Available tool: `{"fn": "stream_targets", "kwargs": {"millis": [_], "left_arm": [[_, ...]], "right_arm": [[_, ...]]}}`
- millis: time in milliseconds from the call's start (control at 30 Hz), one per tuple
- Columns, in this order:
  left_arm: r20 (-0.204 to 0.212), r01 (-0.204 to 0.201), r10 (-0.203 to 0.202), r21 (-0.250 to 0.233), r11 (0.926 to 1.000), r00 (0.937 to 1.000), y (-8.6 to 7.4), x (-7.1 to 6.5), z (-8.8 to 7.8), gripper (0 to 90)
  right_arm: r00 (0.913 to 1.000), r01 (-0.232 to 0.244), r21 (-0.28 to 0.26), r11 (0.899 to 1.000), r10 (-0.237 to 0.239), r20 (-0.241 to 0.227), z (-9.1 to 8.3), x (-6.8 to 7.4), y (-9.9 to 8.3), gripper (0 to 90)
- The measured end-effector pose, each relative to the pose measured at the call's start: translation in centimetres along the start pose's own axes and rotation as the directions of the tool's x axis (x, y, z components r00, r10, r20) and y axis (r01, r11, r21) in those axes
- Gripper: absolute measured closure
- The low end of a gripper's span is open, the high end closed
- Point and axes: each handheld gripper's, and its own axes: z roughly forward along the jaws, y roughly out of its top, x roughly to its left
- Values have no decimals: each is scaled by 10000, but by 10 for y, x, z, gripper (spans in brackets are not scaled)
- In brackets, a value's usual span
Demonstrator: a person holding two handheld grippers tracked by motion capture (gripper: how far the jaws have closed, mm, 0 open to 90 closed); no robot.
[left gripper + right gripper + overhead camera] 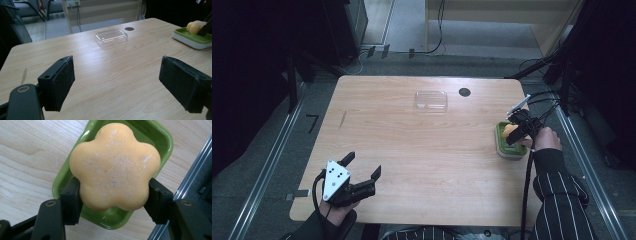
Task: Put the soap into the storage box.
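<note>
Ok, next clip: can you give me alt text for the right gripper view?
The right tongs grip an orange flower-shaped soap by its two sides, just above a glossy green tray. The tray sits on a light wooden table near its edge, where a metal rail runs.

A lid (pixel 431 100) lies far across the table (pixel 422 165); a tray (pixel 508 146) sits at its right edge.

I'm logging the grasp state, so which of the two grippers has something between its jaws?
The right gripper, over the green dish, grips the orange flower-shaped soap. The left gripper is open with nothing in it.
</note>
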Motion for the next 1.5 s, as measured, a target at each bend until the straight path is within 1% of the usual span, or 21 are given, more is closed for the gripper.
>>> {"fn": "stream_targets", "kwargs": {"millis": [333, 400, 467, 767, 833, 1033, 1500], "left_arm": [[3, -7, 7, 2, 10000, 10000, 0, 0, 0, 137], [10, -13, 13, -6, 10000, 10000, 0, 0, 0, 137], [4, -9, 9, 2, 10000, 10000, 0, 0, 0, 137], [4, -14, 14, 5, 10000, 10000, 0, 0, 0, 137], [-2, -4, 4, 0, 10000, 10000, 0, 0, 0, 137], [-1, -12, 12, 5, 10000, 10000, 0, 0, 0, 137], [-5, -20, 20, 10, 10000, 10000, 0, 0, 0, 137]], "right_arm": [[9999, -10, 221, 9998, 7, 101, 10, 2, 5, 401], [9999, 101, 232, 9997, -104, 129, 12, 2, 5, 402], [9999, 45, 283, 9996, -49, 150, 13, 3, 5, 401], [9994, 173, 327, 9993, -183, 283, 15, 4, 6, 401], [9989, 257, 382, 9989, -272, 385, 16, 4, 6, 401], [9985, 249, 376, 9990, -266, 468, 16, 5, 7, 401], [9967, 510, 489, 9975, -539, 603, 18, 7, 8, 400]]}}
